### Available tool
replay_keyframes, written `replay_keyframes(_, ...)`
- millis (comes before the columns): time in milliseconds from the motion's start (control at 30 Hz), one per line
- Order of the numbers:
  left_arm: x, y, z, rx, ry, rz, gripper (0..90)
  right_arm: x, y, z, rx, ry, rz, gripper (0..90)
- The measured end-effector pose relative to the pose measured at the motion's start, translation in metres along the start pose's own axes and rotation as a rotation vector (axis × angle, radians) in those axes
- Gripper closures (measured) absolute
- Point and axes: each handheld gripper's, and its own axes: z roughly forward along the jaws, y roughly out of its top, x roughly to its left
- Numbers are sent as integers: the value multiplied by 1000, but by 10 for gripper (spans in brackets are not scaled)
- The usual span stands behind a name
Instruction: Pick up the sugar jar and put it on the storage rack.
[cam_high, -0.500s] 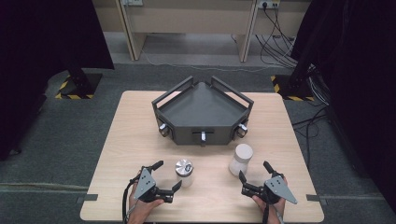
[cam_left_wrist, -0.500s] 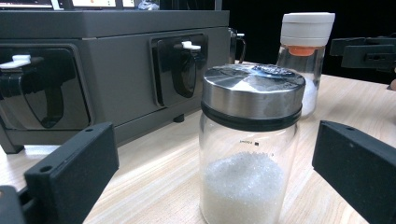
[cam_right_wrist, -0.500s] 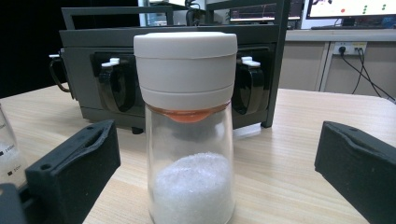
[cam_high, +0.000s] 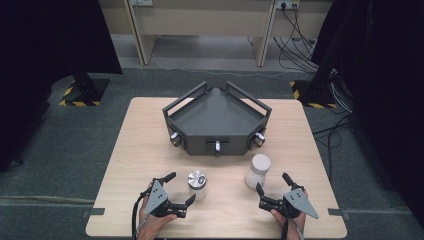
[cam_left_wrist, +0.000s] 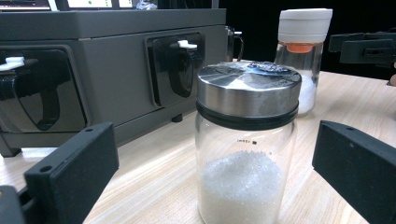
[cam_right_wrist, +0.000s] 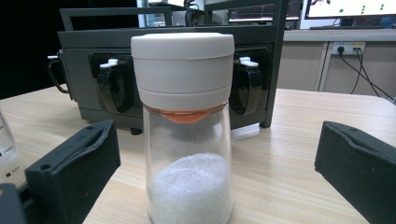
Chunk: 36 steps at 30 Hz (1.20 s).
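Two glass jars sit on the wooden tabletop (cam_high: 125, 165), both partly full of white grains. The steel-lidded jar (cam_high: 197, 184) is at about 7 o'clock from the tabletop's middle, and the left tongs (cam_high: 179, 190) have their jaws spread wide apart, one on each side of it, not touching the glass as far as the left gripper view shows. The white-capped jar (cam_high: 258, 170) with the orange ring under its cap stands at roughly 5 o'clock, with the right tongs (cam_high: 273, 187) open too, just beside it at its 5 o'clock side. In the right gripper view that jar (cam_right_wrist: 187, 130) sits upright between the two black jaws with clear gaps either side. Behind both jars, toward 12 o'clock, there's a dark grey angular tray (cam_high: 210, 117) with handles and small latches on its front faces. The jars stand apart from each other and near the tray's front.
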Motion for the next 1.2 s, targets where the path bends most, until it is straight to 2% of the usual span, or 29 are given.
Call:
replay_keyframes(167,0,-1,0,-8,5,-7,0,0,0,0,0,0,1,3)
replay_keyframes(467,0,-3,0,-21,9,5,1,0,0,0,1,-1,5,3)
replay_keyframes(600,-3,-2,3,-14,7,22,1,0,0,0,1,-1,5,3)
replay_keyframes(967,-7,5,13,14,-23,23,1,1,-1,1,4,-2,7,3)
replay_keyframes(1200,-11,9,24,34,-33,39,9,1,-1,1,3,-1,8,3)
